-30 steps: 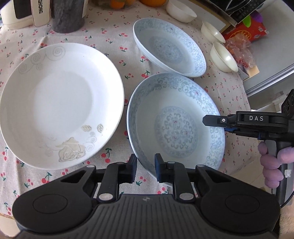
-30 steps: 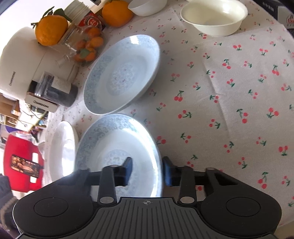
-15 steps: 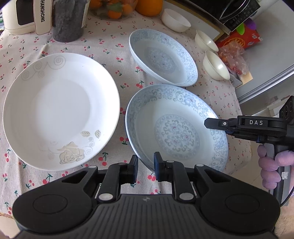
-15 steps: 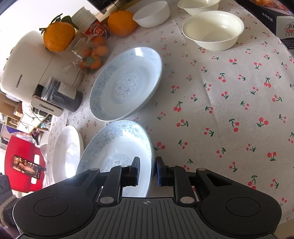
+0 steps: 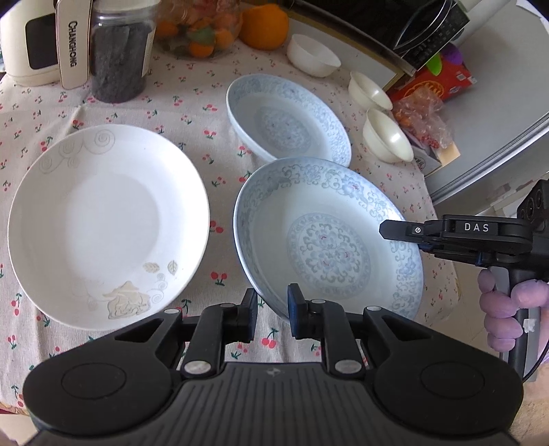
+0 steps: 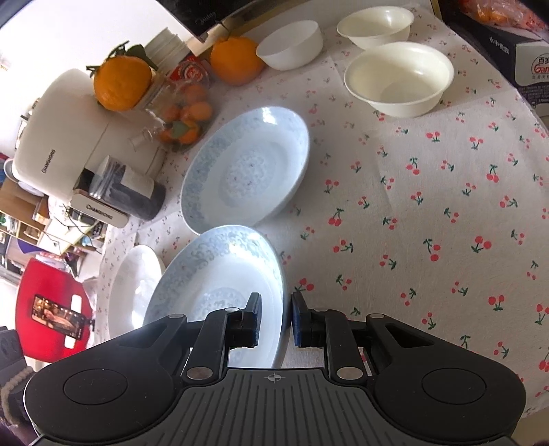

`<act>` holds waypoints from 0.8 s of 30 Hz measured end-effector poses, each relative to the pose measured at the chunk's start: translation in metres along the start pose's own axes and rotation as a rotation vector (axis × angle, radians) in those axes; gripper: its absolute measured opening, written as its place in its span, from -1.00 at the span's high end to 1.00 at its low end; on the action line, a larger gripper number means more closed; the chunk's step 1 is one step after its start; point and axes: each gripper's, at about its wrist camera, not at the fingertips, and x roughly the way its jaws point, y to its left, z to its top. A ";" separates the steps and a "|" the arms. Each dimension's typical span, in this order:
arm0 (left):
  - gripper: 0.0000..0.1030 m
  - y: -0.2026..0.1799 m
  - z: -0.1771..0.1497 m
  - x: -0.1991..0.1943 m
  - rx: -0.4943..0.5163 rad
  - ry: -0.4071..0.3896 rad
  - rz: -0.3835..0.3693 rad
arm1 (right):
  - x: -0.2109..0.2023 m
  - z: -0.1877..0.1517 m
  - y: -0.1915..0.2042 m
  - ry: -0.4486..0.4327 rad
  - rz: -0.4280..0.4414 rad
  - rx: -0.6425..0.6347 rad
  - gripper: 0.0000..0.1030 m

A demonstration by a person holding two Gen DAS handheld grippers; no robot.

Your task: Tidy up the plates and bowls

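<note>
Both grippers hold the near blue-patterned plate (image 5: 326,240) (image 6: 212,274), raised and tilted off the cherry-print cloth. My left gripper (image 5: 272,308) is shut on its near rim. My right gripper (image 6: 276,315) is shut on its right rim and shows from the side in the left wrist view (image 5: 405,235). A second blue-patterned plate (image 5: 288,120) (image 6: 247,171) lies just behind. A large white plate (image 5: 106,223) (image 6: 133,291) lies to the left. Three small white and cream bowls (image 5: 387,140) (image 5: 369,91) (image 5: 312,55) stand at the back right.
A white rice cooker (image 5: 31,41), a dark jar (image 5: 118,58), oranges (image 5: 264,25) and a clear tub of small fruit (image 6: 182,116) line the back. Boxes and bags (image 5: 432,89) crowd the table's right edge. Bare cloth (image 6: 429,206) lies right of the plates.
The right gripper's jaws closed onto the near blue plate's rim. Both grippers then rose with the plate, which now sits higher and tilted, overlapping the far blue plate in view.
</note>
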 end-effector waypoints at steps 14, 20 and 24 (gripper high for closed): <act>0.69 -0.002 0.029 0.006 -0.037 -0.090 -0.010 | 0.002 0.031 0.004 -0.092 -0.009 0.018 0.64; 0.69 -0.001 0.050 0.011 -0.050 -0.133 0.001 | 0.012 0.053 0.004 -0.122 -0.011 0.044 0.64; 0.69 0.002 0.063 0.018 -0.057 -0.145 0.017 | 0.021 0.067 0.007 -0.133 -0.024 0.053 0.64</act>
